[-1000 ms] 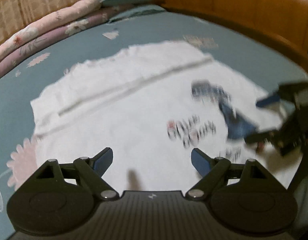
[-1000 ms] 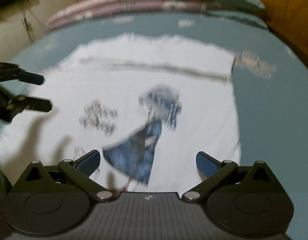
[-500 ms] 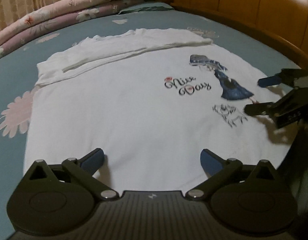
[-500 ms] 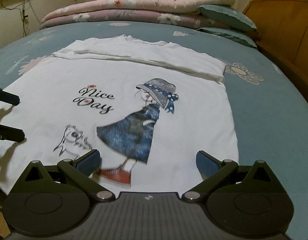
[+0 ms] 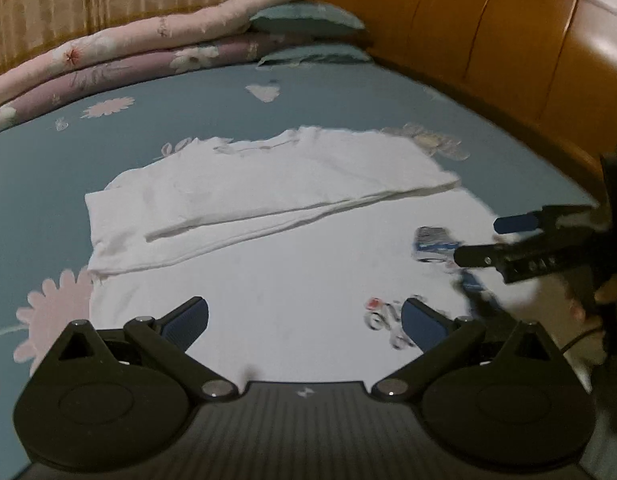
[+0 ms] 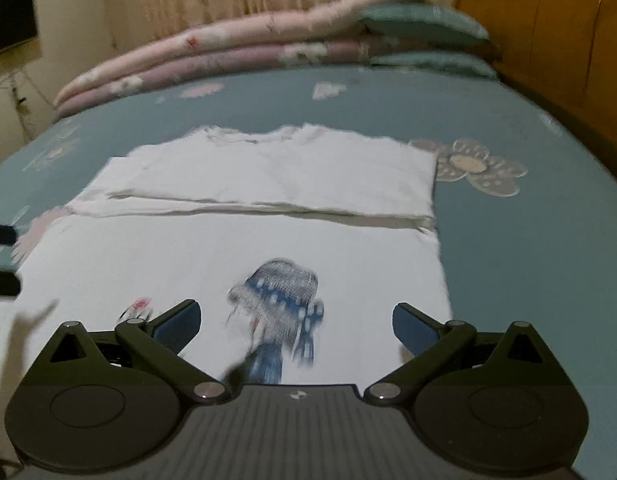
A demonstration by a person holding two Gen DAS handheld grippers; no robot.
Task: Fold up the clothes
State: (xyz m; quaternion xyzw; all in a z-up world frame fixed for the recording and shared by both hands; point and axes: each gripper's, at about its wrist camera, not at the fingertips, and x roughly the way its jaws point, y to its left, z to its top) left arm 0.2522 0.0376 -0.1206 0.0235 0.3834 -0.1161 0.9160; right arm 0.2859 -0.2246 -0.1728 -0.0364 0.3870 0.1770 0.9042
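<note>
The white T-shirt (image 6: 244, 248) lies spread on the blue flowered bed (image 6: 528, 264), print side up, with its far strip doubled over toward us into a flat band (image 6: 276, 176) — one fold is in, the wide printed panel lies single and open. That puts us partway through the folding, by my reading.

Left gripper (image 5: 304, 322) hangs over the near-left part of the shirt, jaws spread wide, nothing between them. Right gripper (image 6: 296, 322) the same over the near-right part, just above the printed girl in the blue dress (image 6: 276, 300) — jaws apart, empty. In the left view the right gripper pokes in from the side, fingers parted, above the print.

Both views are smeared, so the tools seem to be in motion; which way, these frames don't settle.

What's wanted next, as I judge it: each gripper pinches an edge or corner of the open panel on its own side, near the hem, taking both layers of cloth, and the two lift and carry together so the fold lands square on the band. The near hem itself is hidden under the gripper bodies — that's the tricky bit. Thin cotton like this bunches if one side leads.

Stacked quilts (image 6: 228, 60) and pillows (image 6: 420, 24) sit well clear at the far edge.
</note>
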